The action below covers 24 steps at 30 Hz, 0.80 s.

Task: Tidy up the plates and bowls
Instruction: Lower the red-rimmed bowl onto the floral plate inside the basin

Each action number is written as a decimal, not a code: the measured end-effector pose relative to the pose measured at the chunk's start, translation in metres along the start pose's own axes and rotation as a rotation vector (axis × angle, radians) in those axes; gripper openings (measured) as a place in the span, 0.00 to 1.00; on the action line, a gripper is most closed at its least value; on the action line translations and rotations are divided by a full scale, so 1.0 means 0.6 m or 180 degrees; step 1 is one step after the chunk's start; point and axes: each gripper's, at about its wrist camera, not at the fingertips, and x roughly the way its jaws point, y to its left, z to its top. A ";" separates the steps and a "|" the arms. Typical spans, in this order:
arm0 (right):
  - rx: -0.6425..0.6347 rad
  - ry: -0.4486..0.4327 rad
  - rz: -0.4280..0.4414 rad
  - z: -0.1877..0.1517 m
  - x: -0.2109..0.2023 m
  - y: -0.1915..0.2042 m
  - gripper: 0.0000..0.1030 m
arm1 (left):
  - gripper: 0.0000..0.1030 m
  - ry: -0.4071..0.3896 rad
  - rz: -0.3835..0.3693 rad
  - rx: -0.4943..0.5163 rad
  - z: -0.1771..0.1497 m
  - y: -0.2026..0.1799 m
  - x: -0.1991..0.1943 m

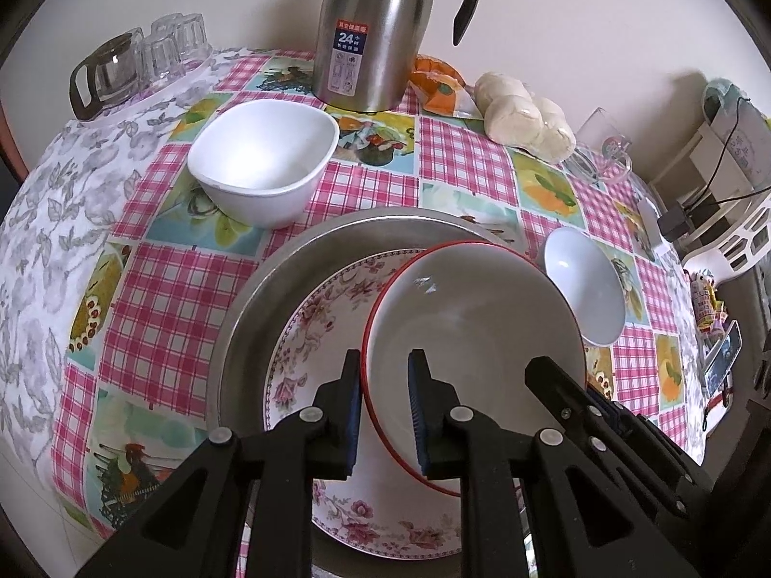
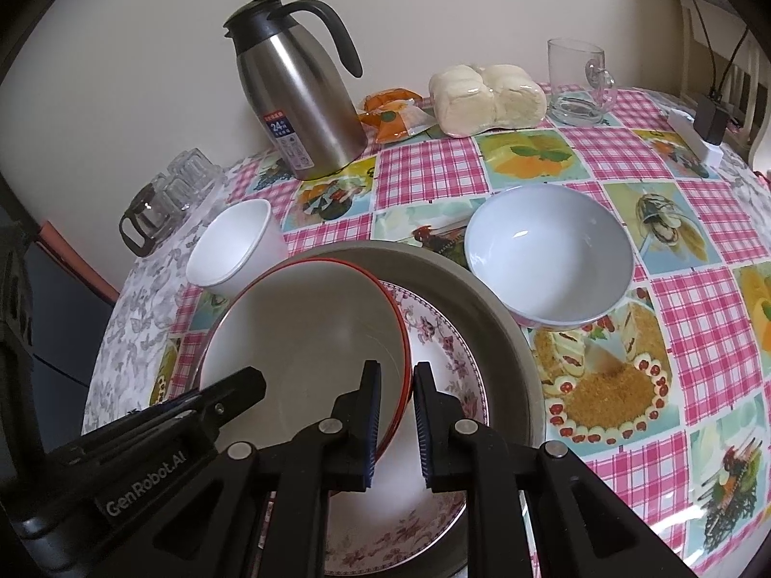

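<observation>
Both sets of tongs straddled the rim of the red-rimmed bowl [image 1: 474, 337] from opposite sides: the left tongs [image 1: 384, 414] had one pad outside the wall and one inside, and the right tongs [image 2: 397, 426] did the same at the far edge. Each pair stood narrow about the rim, though a sliver of space showed at the pads, so whether they were truly pinching it could not be told. That bowl sat tilted on the floral plate [image 1: 308, 337], which lay inside the metal pan [image 1: 270, 260] on the checked counter [image 1: 168, 298]. Two other bowls waited apart from the stack — a white squarish bowl [image 1: 262, 159] beyond the pan near the steel thermos [image 1: 373, 33], and a pale round bowl [image 2: 549, 253] just beside the pan's right edge. The step looked like seating or lifting the red-rimmed bowl with two-sided support. To do it well, the pads should have bitten deep on the rim, both sides moving level and together — uneven pull would tip the glazed wall out of one grip and clatter it onto the plate.
</observation>
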 end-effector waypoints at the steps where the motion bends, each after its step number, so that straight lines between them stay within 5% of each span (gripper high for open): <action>1: -0.0003 0.0011 -0.0012 -0.001 0.002 0.000 0.16 | 0.17 -0.0005 0.0015 0.0011 0.000 -0.001 0.000; 24: -0.0029 0.0067 -0.0030 0.000 0.004 -0.001 0.17 | 0.22 -0.0075 -0.0031 0.0049 0.007 -0.003 -0.019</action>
